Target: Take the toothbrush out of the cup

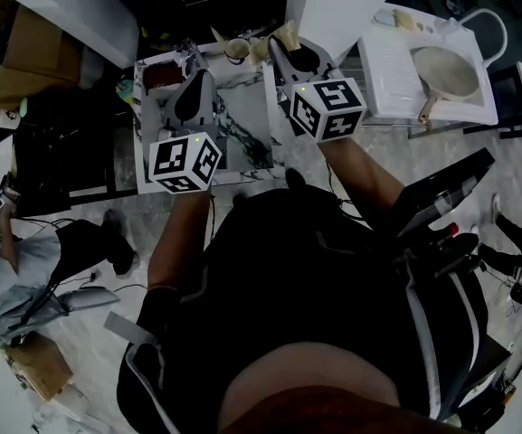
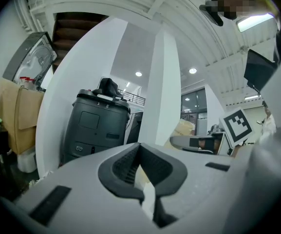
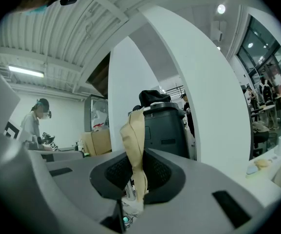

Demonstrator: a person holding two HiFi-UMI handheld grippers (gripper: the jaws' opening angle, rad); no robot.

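We have the right gripper [image 3: 138,172] clamped on a tan crumpled strip [image 3: 134,135], maybe cloth; left gripper [image 2: 141,172] fully closed.

Dim and underexposed from the head camera, low in contrast, dark clothing sunk almost to black. Brightest there on the white table [image 1: 387,80] and the marker cubes' [image 1: 185,161] pale faces. Strong fisheye bending in both gripper views, with black vignetting at every corner. Well lit from overhead in the left gripper view: recessed ceiling spots [image 2: 138,74] and a strip light [image 2: 254,21] blown out to glare. Soft and unfocused on the left gripper [image 2: 140,152] close to the lens. Lit in the right gripper view by a ceiling spot [image 3: 221,9], a long tube [image 3: 26,71] and bright glazing [image 3: 267,57] at the right. Fairly sharp on the beige strip [image 3: 133,126] in the right gripper [image 3: 134,155].
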